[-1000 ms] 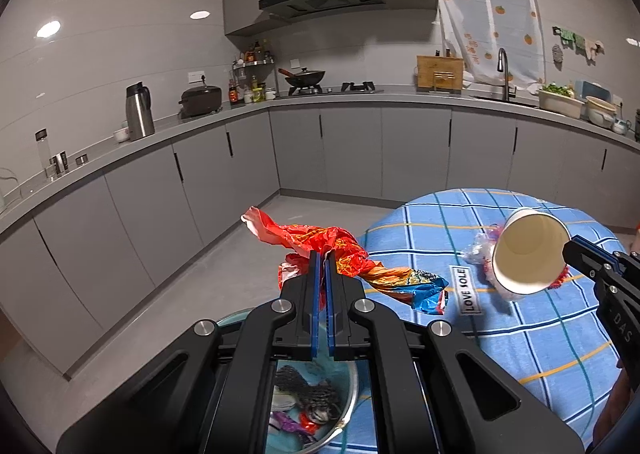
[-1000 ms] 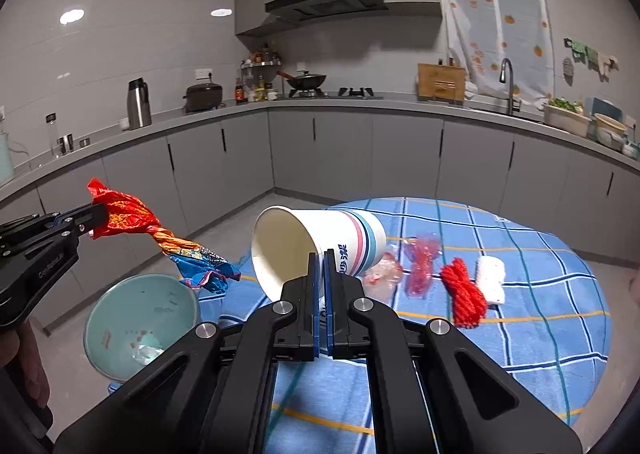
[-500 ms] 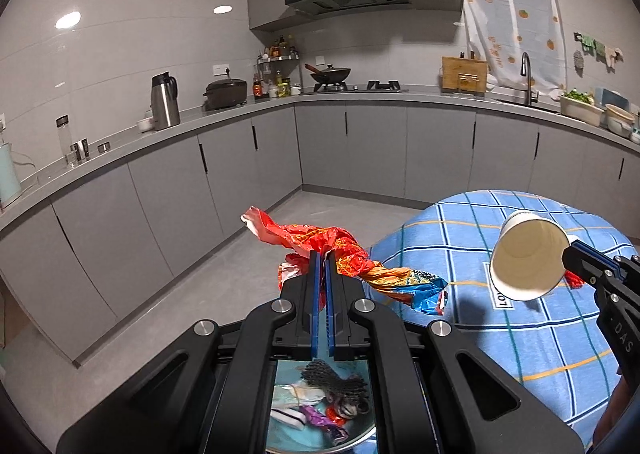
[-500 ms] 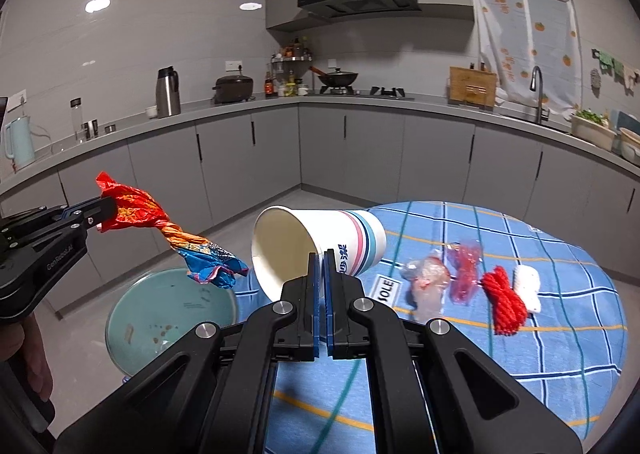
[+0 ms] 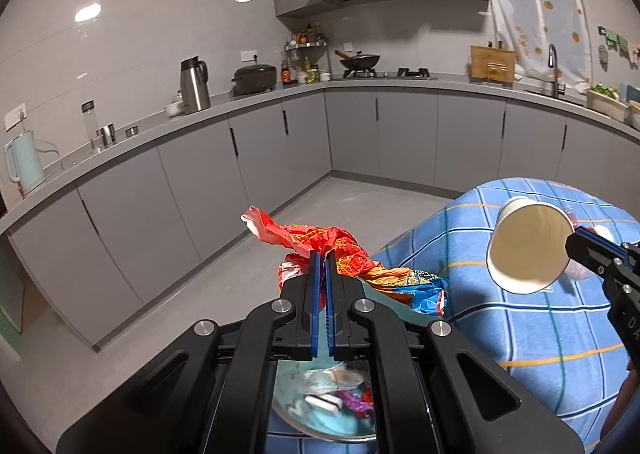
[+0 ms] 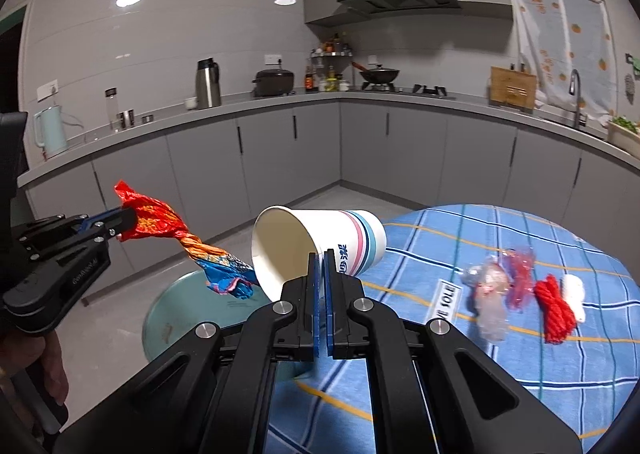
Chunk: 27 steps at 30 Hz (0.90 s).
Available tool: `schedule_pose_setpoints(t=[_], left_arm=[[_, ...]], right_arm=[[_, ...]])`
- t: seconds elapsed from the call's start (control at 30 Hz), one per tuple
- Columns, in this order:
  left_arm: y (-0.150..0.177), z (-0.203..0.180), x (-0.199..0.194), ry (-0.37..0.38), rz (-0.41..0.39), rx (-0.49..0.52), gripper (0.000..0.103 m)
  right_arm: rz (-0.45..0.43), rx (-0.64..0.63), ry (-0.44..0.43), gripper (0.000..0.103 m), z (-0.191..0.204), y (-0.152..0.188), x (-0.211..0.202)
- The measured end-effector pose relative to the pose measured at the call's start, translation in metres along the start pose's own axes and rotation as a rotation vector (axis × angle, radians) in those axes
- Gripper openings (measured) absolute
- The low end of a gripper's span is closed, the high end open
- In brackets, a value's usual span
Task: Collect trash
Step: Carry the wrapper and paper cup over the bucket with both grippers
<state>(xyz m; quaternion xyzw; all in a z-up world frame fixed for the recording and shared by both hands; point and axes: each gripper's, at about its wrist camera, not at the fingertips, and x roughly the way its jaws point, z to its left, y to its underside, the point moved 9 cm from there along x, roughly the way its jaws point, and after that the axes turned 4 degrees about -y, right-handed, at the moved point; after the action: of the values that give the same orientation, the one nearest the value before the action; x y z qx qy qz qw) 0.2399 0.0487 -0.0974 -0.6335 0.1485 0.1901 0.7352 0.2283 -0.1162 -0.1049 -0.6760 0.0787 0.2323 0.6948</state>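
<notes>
I have both tongs loaded; the left tongs [image 5: 320, 260] are clamped on a twisted red, orange and blue snack wrapper [image 5: 348, 266], and the right tongs [image 6: 320, 260] are clamped on the rim of a paper cup [image 6: 316, 246] that lies tipped on its side, mouth toward 9 o'clock in the right wrist view. The mint-green trash bin [image 6: 180, 314] sits on the floor just off the counter [image 6: 500, 374] edge, at 7 o'clock from the cup; in the left wrist view its contents show directly beneath my left tongs, blurred, so I judge the wrapper is about over the opening.

To do this drop well, I'd centre each piece over the bin mouth before parting the tongs; the wrapper's long tail hangs toward the cup, so I'd release it first and keep the cup clear of it; the cup I'd bring lower and further toward the bin, since it is light and could bounce off the rim.

Readable writing: a small white tag [image 6: 444, 304] on the checked cloth reads "SOLE" with part of a word before it; blue characters on the cup are half hidden; the left tongs' side lettering is too small to read.
</notes>
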Motion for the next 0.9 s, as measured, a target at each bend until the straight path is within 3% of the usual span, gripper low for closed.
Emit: schedule_pose_setpoints(t=[0.53, 0.9], left_arm=[[0.017, 0.035, 0.006, -0.085, 0.045, -0.021, 0.003], [0.033, 0.042, 0.01, -0.121, 0.079, -0.011, 0.003]], right_arm=[[0.047, -0.043, -0.132, 0.003, 0.052, 0.014, 0.021], [0.077, -0.056, -0.183, 0.003, 0.066, 0.021, 0.031]])
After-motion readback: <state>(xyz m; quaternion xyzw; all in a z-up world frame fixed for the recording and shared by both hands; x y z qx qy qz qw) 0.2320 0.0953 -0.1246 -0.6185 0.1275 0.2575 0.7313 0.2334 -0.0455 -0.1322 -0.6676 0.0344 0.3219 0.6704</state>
